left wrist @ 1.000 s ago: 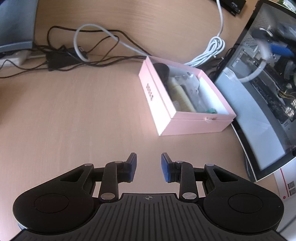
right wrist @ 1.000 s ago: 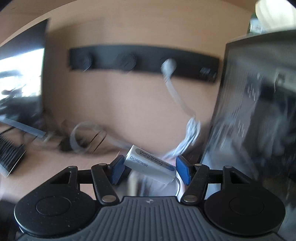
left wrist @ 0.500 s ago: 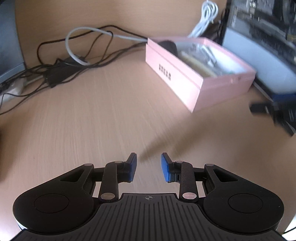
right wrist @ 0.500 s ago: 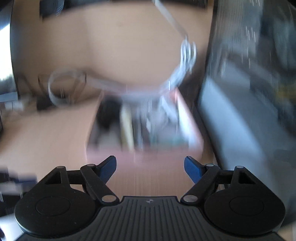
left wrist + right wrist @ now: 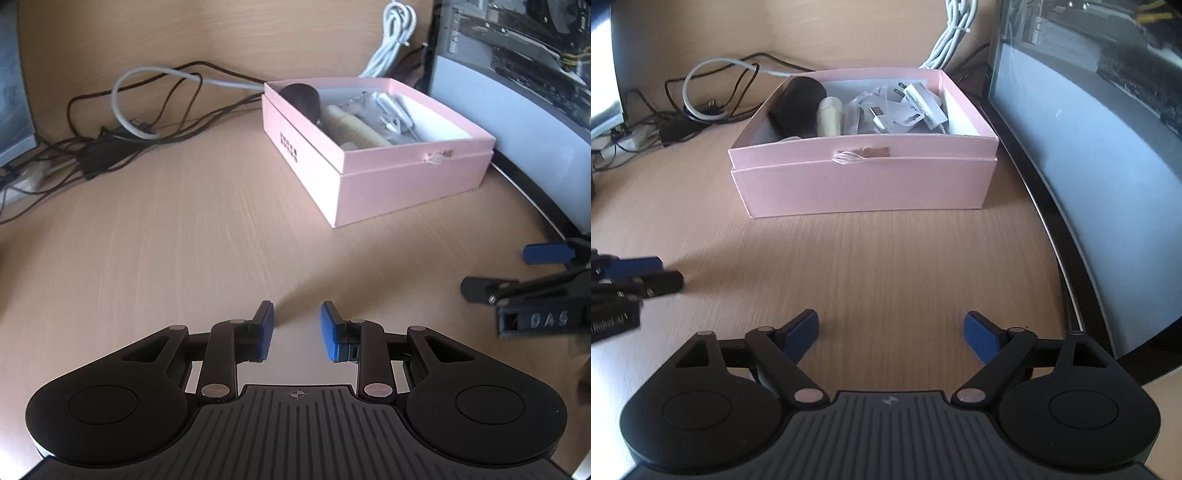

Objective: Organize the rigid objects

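Both grippers hung empty over the wooden desk [image 5: 886, 258], short of the pink box [image 5: 864, 184]. The right gripper [image 5: 891, 332] had its blue pads spread wide with nothing between them, and the left gripper [image 5: 297, 330] stood with a narrower gap, also holding nothing. The chief risk from here looked to be the box itself: it seemed to be light card, an inner tray seated in a slightly wider outer sleeve, and a finger catching its near wall on the way in would likely push it along the desk toward the dark monitor [image 5: 1089, 166] just beside it, or tip the contents. The tangle of black and grey cables [image 5: 140, 122] behind the box could snag a fingertip if a reach went long. Inside, the objects lay crowded together: a dark round-ended cylinder [image 5: 799, 105] at the left, a cream-coloured tube [image 5: 830, 116] beside it, then a heap of white chargers and adapters in clear wrapping, with a white plug adapter [image 5: 921, 101] uppermost. That top piece rested loosely on the pile, so it would probably slide if another item were dropped against it. A small torn patch with a frayed thread [image 5: 860, 153] marked the middle of the box's near rim. No loose object waiting to be gathered showed on the desk in either view.
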The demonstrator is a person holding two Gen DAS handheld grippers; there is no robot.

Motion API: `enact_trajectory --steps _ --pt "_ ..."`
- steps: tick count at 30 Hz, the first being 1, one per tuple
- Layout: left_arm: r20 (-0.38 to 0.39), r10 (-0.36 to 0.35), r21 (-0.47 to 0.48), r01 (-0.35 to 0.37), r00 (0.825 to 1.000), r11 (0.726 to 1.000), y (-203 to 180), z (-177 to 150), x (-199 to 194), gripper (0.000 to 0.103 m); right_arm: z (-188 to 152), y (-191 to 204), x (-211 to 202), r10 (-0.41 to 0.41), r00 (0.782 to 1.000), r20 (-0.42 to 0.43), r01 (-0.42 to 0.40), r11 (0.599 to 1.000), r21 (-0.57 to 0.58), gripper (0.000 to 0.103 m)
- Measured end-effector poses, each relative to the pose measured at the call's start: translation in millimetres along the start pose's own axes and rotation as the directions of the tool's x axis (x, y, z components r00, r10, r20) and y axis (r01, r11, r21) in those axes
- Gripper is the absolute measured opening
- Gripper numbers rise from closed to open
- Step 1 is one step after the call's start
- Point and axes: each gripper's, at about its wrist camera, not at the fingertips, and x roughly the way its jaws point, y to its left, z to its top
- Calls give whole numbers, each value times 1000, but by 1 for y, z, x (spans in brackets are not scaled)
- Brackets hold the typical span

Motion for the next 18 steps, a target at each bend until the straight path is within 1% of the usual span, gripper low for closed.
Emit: enact_trajectory --steps 4,8,11,12,15,18 --pt "77 74 -80 -68 994 995 -11 -10 0 32 -4 -4 6 -10 999 37 10 1000 -7 103" --pt "134 130 -145 -110 982 983 -19 -17 -1 32 -5 -8 6 -8 997 72 8 1000 3 103" --pt "187 163 -160 -134 969 978 -25 -24 0 32 -3 -10 10 -23 994 105 21 1000 20 103" --pt "197 168 -161 -137 966 977 -25 -25 0 32 -3 -10 11 -28 993 112 25 999 26 103" --pt "200 158 -173 -123 967 977 -23 -24 1 32 -2 -9 14 -32 990 134 29 999 30 103" --pt "201 144 -155 -114 969 981 -26 -21 4 33 -3 -10 16 -19 987 162 16 1000 16 103"
